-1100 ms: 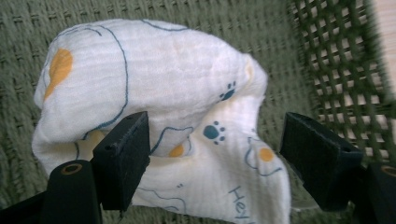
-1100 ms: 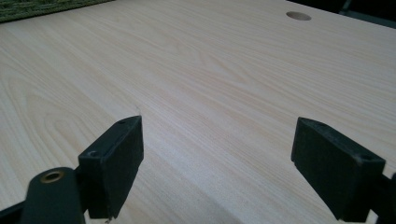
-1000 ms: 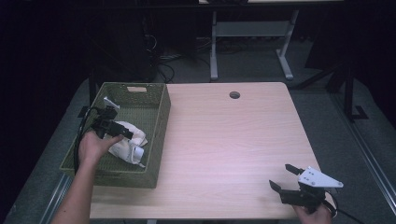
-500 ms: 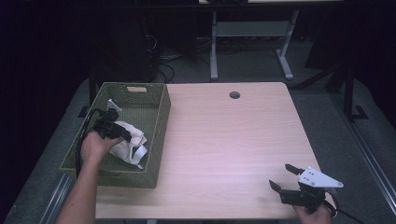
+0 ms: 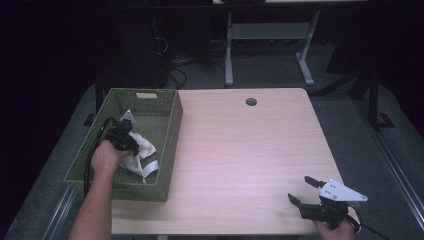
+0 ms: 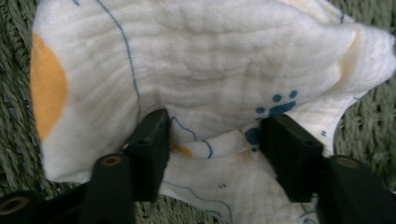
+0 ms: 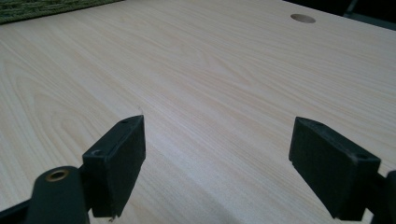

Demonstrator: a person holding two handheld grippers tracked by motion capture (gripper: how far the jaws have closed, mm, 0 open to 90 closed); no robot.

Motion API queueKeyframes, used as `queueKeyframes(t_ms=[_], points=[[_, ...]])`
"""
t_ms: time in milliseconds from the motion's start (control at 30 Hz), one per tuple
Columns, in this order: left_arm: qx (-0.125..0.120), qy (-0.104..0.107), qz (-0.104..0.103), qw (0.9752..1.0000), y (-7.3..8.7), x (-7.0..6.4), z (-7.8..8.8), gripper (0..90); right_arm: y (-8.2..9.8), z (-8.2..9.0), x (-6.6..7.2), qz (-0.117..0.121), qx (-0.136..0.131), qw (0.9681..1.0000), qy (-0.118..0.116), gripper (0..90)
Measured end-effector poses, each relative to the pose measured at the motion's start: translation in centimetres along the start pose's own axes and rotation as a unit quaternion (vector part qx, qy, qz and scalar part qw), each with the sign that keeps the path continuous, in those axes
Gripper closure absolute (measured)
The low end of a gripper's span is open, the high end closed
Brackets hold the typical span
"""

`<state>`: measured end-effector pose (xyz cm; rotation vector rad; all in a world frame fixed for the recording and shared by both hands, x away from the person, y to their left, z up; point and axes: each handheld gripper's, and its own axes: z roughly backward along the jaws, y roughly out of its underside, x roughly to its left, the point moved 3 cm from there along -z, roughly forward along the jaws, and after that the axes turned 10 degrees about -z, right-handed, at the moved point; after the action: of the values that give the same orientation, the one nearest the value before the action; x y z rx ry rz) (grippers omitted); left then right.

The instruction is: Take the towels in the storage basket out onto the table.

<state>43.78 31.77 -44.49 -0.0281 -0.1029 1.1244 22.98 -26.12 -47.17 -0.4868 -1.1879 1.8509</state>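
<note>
High view: a light wooden table (image 5: 240,150) with a round cable hole (image 5: 251,102) near its far edge. A green woven basket (image 5: 167,125) sits on the table's left part. Inside it lies a crumpled white cloth (image 5: 142,150), and the left gripper (image 5: 120,136) is down in the basket on top of the cloth, held by the left hand (image 5: 106,156); jaw spacing cannot be told from here. The right gripper (image 5: 306,191) rests low at the near right corner of the table, well apart from the basket, jaws spread wide, nothing between them; grey three-cornered plate on top. Left gripper view: the left gripper (image 6: 212,140) has its jaws part open, pressed into the white muslin cloth (image 6: 201,65), a fold of fabric bunched between them but not clamped tight. Cloth carries blue line drawing, blue paw prints and an orange patch; green basket weave (image 6: 14,37) around it. Right gripper view: the right gripper (image 7: 217,163) stands wide over bare tabletop (image 7: 210,70), cable hole (image 7: 302,18) far off, basket edge (image 7: 42,9) at top left.
</note>
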Motion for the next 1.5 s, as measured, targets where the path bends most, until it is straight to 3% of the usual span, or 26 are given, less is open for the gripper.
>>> queueKeyframes(t_ms=[100, 200, 300, 400, 533, 767, 833, 900, 1000, 1133, 1267, 1333, 1400, 1500], points=[[0.002, -0.009, -0.008, 0.9999, 0.0, 0.0, -0.1, 52.3, 0.0, 0.0, 0.0, 0.001, 0.001, 1.0000, 0.000, 18.2], [0.011, -0.029, -0.035, 0.9989, -0.2, -0.1, -0.1, 61.3, 0.0, 0.0, 0.1, -0.002, 0.003, 1.0000, 0.000, 18.4], [0.022, -0.032, -0.041, 0.9984, -0.3, -0.3, 0.0, 73.1, 0.0, -0.1, 0.1, 0.000, 0.004, 1.0000, 0.000, 18.6], [0.021, -0.034, -0.053, 0.9978, -0.3, -0.3, 0.1, 79.6, 0.0, -0.1, 0.1, 0.000, 0.003, 1.0000, -0.001, 18.7], [0.009, -0.023, -0.051, 0.9984, -0.1, -0.2, 0.6, 82.4, 0.0, 0.0, 0.0, 0.000, 0.001, 1.0000, 0.000, 18.9], [-0.042, 0.011, -0.037, 0.9984, 0.5, 0.2, 2.6, 83.3, 0.0, 0.0, 0.0, 0.002, 0.000, 1.0000, 0.001, 19.3], [-0.053, 0.016, -0.036, 0.9978, 0.7, 0.4, 3.1, 83.2, 0.0, 0.0, 0.0, 0.001, 0.001, 1.0000, 0.001, 19.3], [-0.080, 0.030, -0.032, 0.9959, 1.1, 0.7, 4.0, 83.3, 0.0, 0.1, 0.1, 0.000, 0.002, 1.0000, 0.002, 19.3], [-0.087, 0.039, -0.027, 0.9950, 1.5, 0.8, 4.4, 83.2, 0.0, 0.1, 0.2, 0.000, 0.002, 1.0000, 0.002, 19.4], [-0.083, 0.041, -0.021, 0.9955, 1.7, 1.1, 4.0, 83.2, 0.0, 0.0, 0.2, 0.004, 0.002, 1.0000, 0.002, 19.4], [-0.058, 0.033, -0.016, 0.9976, 1.5, 1.0, 2.7, 81.5, 0.0, 0.0, 0.3, 0.006, 0.002, 1.0000, 0.001, 19.5], [-0.041, 0.019, -0.013, 0.9989, 1.2, 0.9, 2.0, 71.3, 0.0, 0.0, 0.3, 0.004, 0.003, 1.0000, 0.001, 19.5], [-0.028, 0.012, -0.014, 0.9994, 0.9, 0.7, 1.4, 55.7, 0.0, -0.1, 0.3, 0.003, 0.005, 1.0000, 0.001, 19.5], [-0.011, 0.005, -0.011, 0.9999, 0.4, 0.4, 0.6, 44.7, 0.0, 0.0, 0.3, 0.005, 0.003, 1.0000, 0.000, 19.5]])
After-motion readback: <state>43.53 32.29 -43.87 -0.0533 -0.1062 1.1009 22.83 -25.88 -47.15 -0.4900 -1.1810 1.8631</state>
